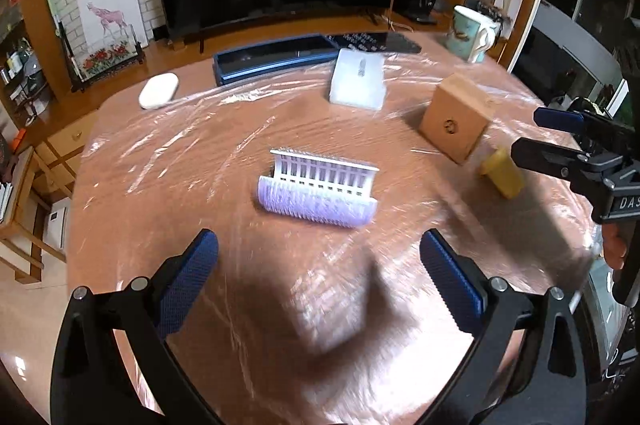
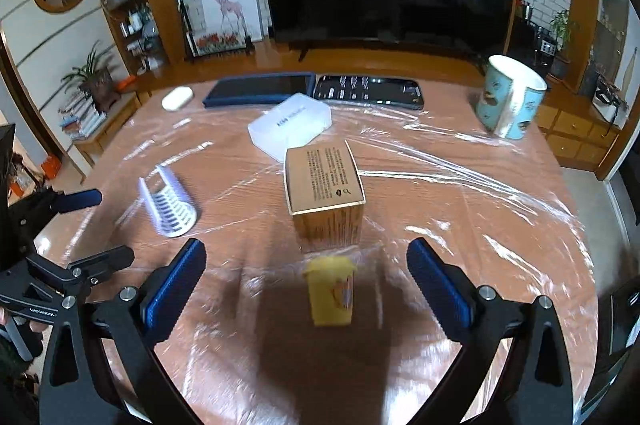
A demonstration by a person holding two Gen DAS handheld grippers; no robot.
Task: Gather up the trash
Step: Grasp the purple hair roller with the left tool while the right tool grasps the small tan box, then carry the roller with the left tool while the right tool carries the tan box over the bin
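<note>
now both grippers hover spread wide, grasping nothing: left gripper (image 1: 318,275) facing the white tray (image 1: 318,191), right gripper (image 2: 306,283) facing the yellow cup (image 2: 331,293).

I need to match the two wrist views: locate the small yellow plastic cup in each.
Left wrist: small yellow plastic cup far right, beside the brown cardboard box.
Right wrist: bottom centre, just before the same box.
Shared landmark: that box.
</note>
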